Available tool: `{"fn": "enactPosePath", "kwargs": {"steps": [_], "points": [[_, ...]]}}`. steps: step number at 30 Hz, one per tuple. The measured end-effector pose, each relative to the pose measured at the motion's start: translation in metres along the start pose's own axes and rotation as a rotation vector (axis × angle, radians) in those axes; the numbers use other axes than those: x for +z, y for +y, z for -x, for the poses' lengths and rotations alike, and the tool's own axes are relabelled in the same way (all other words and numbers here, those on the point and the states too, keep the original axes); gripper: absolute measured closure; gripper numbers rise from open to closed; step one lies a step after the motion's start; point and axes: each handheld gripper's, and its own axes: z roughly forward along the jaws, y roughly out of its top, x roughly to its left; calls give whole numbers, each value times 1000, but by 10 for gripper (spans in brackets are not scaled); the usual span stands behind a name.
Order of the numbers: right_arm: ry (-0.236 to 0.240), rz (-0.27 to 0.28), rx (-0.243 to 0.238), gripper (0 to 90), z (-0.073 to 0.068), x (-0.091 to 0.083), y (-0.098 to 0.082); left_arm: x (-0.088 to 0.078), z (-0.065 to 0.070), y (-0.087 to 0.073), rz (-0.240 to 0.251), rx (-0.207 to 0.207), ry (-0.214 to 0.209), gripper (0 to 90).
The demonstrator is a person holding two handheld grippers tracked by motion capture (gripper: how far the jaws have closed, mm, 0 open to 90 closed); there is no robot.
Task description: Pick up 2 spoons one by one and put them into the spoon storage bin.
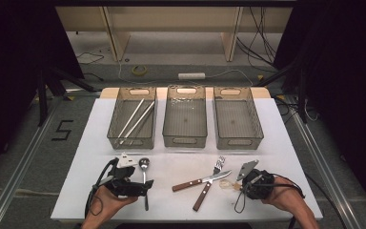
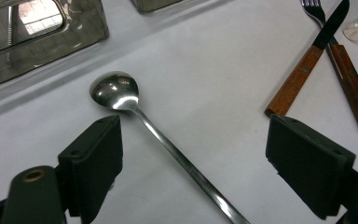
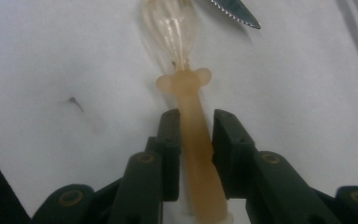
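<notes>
1. White table (image 1: 100, 143): three grey bins along its far edge; the left bin (image 1: 132, 119) holds long pale sticks, maybe chopsticks, hard to tell from up here.
2. Left gripper (image 1: 145, 187), near left, jaws spread wide and pinching nothing, sits over the steel spoon's (image 2: 116, 91) handle; the spoon lies flat, bowl toward the bins.
3. Centre: wooden-handled knife (image 1: 201, 181) and fork (image 1: 208, 183) lie crossed on the table.
4. Right gripper (image 3: 193, 126), near right, has its jaws drawn in close around the pale plastic spoon's (image 3: 193, 140) handle, on the table just right of the knife tip; one pad looks touching, the other shows a slim gap.
</notes>
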Motion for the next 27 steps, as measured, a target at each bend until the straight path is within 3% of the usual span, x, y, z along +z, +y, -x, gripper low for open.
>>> {"fn": "enactPosePath", "kwargs": {"steps": [8, 14, 17, 27], "points": [[0, 7, -38, 774, 1, -5, -3, 0, 0, 0, 0, 4, 2, 183], [17, 74, -23, 776, 3, -19, -5, -1, 0, 0, 12, -1, 1, 183], [26, 127, 10, 776, 6, -24, -5, -1, 0, 0, 18, -2, 2, 183], [21, 311, 185, 775, 14, -37, 8, -3, -1, 1, 24, -7, 1, 183]]}}
